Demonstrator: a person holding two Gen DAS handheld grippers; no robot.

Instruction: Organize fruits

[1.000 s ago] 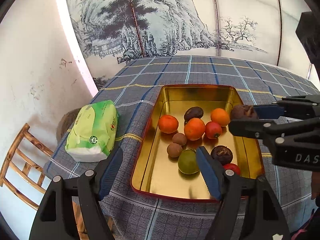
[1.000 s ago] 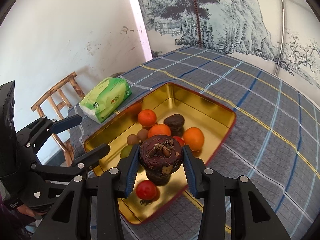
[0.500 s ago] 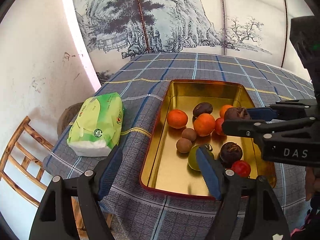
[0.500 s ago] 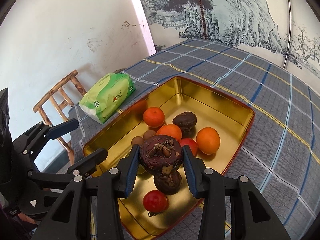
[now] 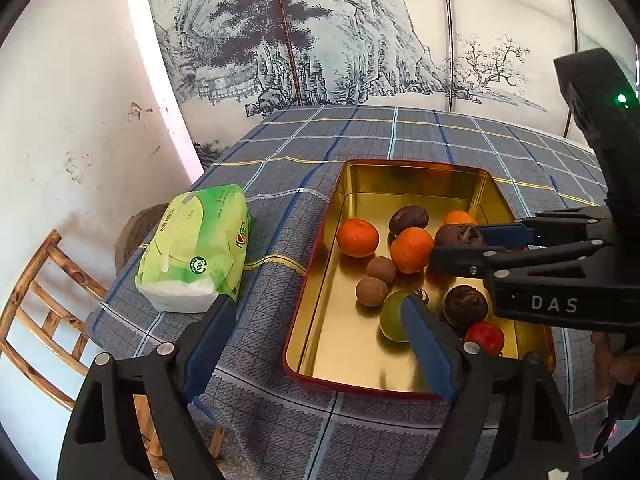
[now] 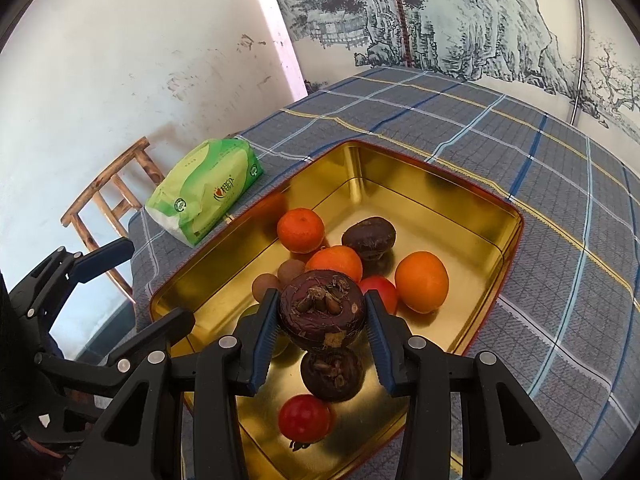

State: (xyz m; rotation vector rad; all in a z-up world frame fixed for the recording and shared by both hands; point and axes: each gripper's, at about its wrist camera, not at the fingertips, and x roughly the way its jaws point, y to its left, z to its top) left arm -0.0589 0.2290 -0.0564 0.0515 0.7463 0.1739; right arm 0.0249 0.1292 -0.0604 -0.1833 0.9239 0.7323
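A gold tin tray with a red rim lies on the plaid cloth. It holds three oranges, among them one on the left, two small brown fruits, a green fruit, red tomatoes and dark brown fruits. My right gripper hangs over the tray's middle, shut on another dark brown fruit. My left gripper hovers at the tray's near left corner. Its jaws are opening with nothing between them.
A green tissue pack lies on the cloth left of the tray. A wooden chair stands past the table's left edge by the white wall. A painted screen backs the table.
My right gripper has sunk a little with its dark fruit, further in over the tray. The left jaws stand slightly wider, and the tray has slid right in the left view.
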